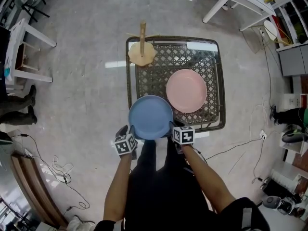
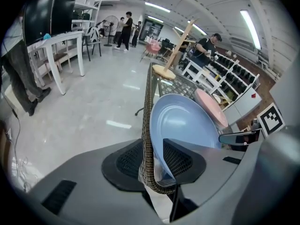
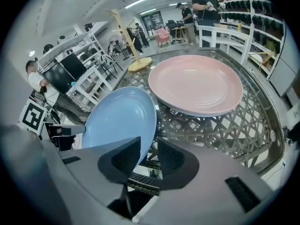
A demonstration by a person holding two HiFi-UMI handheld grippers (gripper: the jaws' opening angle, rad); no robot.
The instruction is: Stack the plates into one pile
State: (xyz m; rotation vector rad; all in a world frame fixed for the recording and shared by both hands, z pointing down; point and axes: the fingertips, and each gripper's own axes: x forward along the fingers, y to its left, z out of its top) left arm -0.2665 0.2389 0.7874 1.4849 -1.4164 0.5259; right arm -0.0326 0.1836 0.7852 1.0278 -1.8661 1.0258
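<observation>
Left gripper (image 2: 158, 159) and right gripper (image 3: 149, 156), both with jaws apart. Each straddles the rim of the blue plate (image 1: 150, 117) on opposite sides, and the pads are not clamped on it. The blue plate lies at the near left corner of the tabletop (image 1: 154, 76), overhanging its near edge. In the left gripper view the woven edge of the tabletop also passes between the jaws. The pink plate (image 1: 186, 90) lies flat, further in and right of centre on the tabletop. A wooden stand (image 1: 142, 52) occupies the far left corner.

Progress: judged as barely begun. The two plates lie side by side, and neither is on the other. One must still be gripped, lifted and set on its partner.

Obscured: the blue plate's near rim is covered by the grippers. Whether the two plate rims touch cannot be told. How far the blue plate tilts is uncertain in the wide-angle views.
</observation>
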